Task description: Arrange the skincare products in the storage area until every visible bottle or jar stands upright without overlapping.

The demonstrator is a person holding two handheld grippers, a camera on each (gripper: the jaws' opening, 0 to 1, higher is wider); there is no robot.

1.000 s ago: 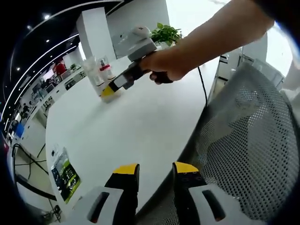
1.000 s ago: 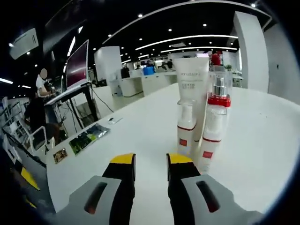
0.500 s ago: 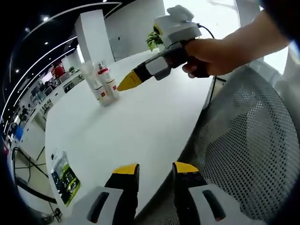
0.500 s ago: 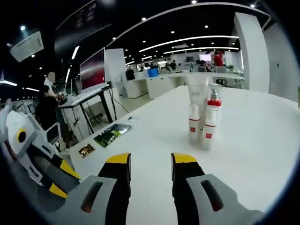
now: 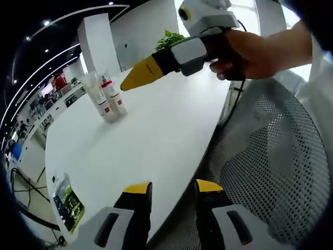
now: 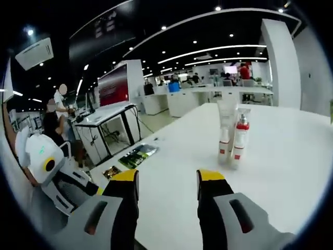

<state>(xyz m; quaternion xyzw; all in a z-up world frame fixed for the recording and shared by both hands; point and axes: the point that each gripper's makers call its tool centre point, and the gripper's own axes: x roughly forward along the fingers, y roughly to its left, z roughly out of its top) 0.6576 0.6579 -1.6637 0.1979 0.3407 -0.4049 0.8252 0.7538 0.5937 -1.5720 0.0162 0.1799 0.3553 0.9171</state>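
Observation:
Three skincare products stand upright in a tight cluster [image 5: 106, 97] on the white table [image 5: 156, 135]. In the right gripper view they are a tall white tube [image 6: 227, 117], a small red-banded bottle [image 6: 224, 147] and a red-collared pump bottle [image 6: 240, 140]. My right gripper [image 6: 169, 177] is open and holds nothing, well back from the cluster. A hand holds it in the air over the table in the left gripper view, right gripper [image 5: 138, 78] pointing toward the bottles. My left gripper [image 5: 173, 188] hangs open at the table's near edge; the left gripper [image 6: 52, 177] also appears low at the left.
A grey mesh chair [image 5: 270, 166] stands close on the right of the table edge. A printed leaflet [image 5: 65, 200] and a small card [image 6: 110, 172] lie near the table's side. A potted plant [image 5: 169, 39] sits at the far end. Desks, a monitor [image 6: 114, 83] and people are beyond.
The right gripper has pulled back and risen away from the bottles, which now look smaller in its view. Its jaws stay apart. The bottles have not moved.

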